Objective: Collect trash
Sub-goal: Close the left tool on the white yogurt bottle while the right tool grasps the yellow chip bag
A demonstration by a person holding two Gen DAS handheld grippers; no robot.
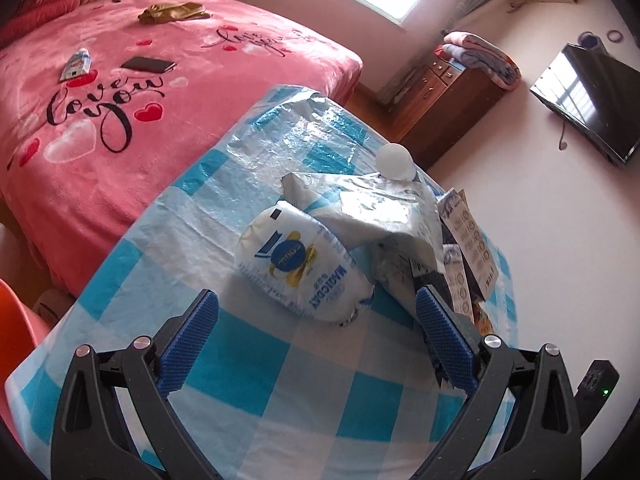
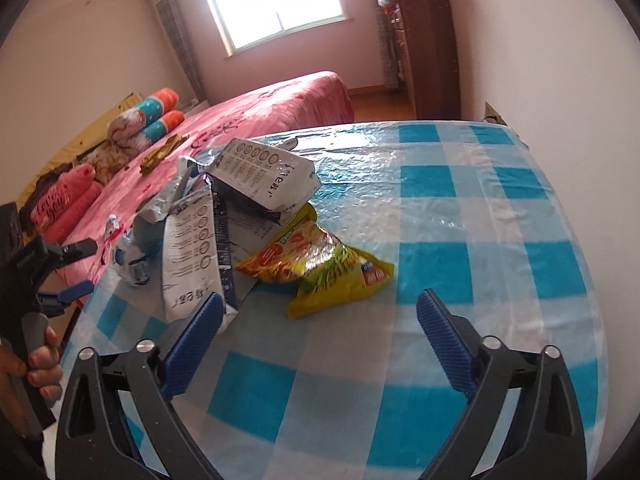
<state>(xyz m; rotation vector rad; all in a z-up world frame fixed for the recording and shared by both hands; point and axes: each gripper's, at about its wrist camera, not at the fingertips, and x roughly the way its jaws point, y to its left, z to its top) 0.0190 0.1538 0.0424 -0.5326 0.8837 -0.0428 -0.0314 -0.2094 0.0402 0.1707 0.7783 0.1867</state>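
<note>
Here, empty wrappers (image 2: 224, 204) lie heaped on the table (image 2: 480, 208), both tongs agape.

Pink bed (image 1: 120, 120), wooden cabinet (image 1: 444, 92), wall television (image 1: 588, 100).

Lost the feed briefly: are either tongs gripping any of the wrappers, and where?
Nothing is held. Left tongs stand open before the white packet; right tongs stand open near the yellow snack bag.

yellow snack bags (image 2: 336, 268): 1 | white-blue wrappers (image 1: 300, 268): 1 | silver foil bags (image 1: 372, 208): 1 | white balls (image 1: 396, 161): 1 | printed white packets (image 2: 264, 178): 2
</note>
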